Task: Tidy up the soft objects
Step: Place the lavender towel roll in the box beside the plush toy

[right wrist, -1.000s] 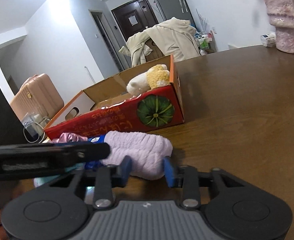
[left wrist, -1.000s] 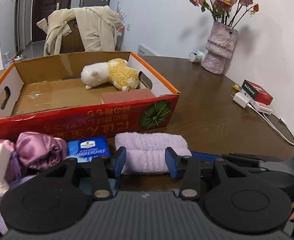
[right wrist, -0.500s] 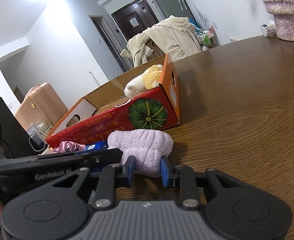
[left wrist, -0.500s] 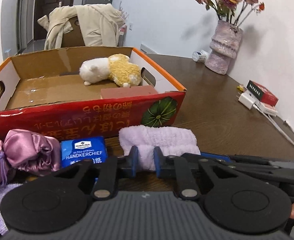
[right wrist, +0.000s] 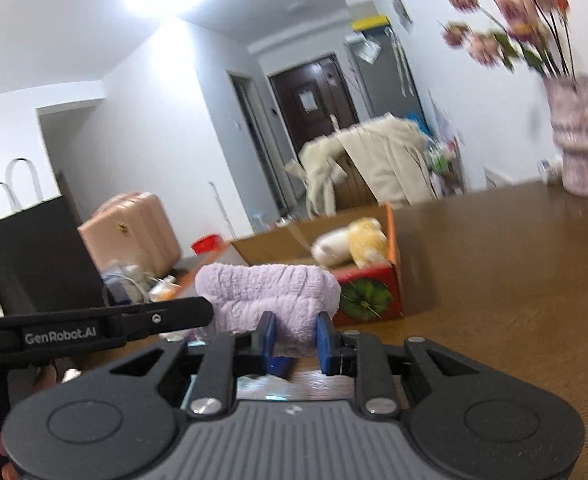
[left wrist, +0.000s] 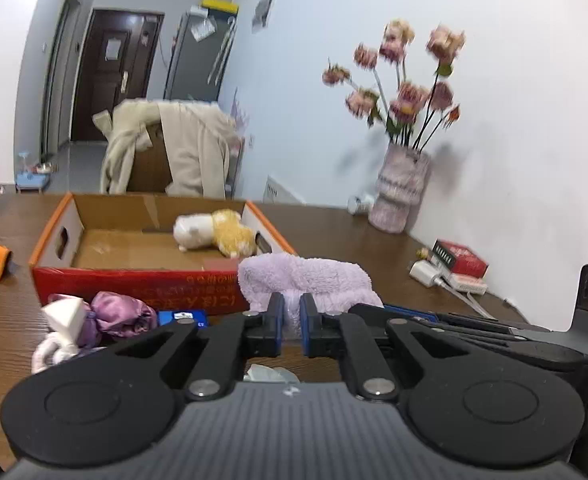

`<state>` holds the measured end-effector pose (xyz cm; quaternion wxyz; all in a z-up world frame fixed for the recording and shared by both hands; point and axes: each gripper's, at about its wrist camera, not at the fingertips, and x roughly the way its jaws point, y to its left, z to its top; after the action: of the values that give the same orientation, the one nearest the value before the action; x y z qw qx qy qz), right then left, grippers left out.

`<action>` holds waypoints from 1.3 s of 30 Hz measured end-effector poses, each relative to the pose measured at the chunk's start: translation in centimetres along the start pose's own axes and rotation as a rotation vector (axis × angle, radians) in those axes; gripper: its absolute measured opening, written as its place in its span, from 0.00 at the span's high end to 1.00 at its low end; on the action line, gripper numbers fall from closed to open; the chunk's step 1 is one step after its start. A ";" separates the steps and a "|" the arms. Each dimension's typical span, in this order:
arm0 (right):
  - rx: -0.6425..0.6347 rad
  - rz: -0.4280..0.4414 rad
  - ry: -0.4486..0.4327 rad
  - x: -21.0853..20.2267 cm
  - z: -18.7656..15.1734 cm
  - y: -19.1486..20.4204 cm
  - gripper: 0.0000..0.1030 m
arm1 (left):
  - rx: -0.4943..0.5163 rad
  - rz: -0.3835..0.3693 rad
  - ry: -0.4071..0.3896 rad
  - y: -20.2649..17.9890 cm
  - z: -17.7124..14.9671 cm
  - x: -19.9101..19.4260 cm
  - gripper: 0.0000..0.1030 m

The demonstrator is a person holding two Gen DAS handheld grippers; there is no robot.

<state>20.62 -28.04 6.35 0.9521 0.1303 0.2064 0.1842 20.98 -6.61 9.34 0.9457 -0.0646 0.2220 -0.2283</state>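
Towel: a fluffy lilac terry towel (left wrist: 306, 280), folded into a soft roll, sits at the centre of both views, lifted clear of the brown wood-grain tabletop (left wrist: 10, 316); a second ago it lay flat on it.
Left gripper (left wrist: 291, 322): its blue-padded fingers are pressed nearly together, pinching a thin fold of the towel's lower edge; earlier they stood wide either side of it.
Right gripper (right wrist: 293, 338): fingers closing on a thicker bunch of towel, the pile bulging between the pads.
Box: a shallow red-and-orange cardboard box (left wrist: 134, 284) with a pumpkin print lies behind the towel, lower in the frame than before.
Plush: a white and yellow fuzzy plush toy (left wrist: 214, 234) lies in the box's far right corner.
Other soft items: a shiny purple satin pouch (left wrist: 124, 316) and a white cloth piece (left wrist: 64, 316) at lower left.
Hard to make out: the blue tissue pack (left wrist: 184, 317) is mostly hidden by the gripper; the pink flowers (left wrist: 402, 80) are blurred.
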 end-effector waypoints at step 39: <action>-0.178 -0.132 0.328 28.3 9.6 -3.5 0.89 | -0.152 0.034 0.250 15.8 9.4 25.3 0.93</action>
<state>49.89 -21.38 3.84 0.9234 0.0002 0.3499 0.1578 51.75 -4.10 4.30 0.9068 -0.1031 0.3559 -0.2010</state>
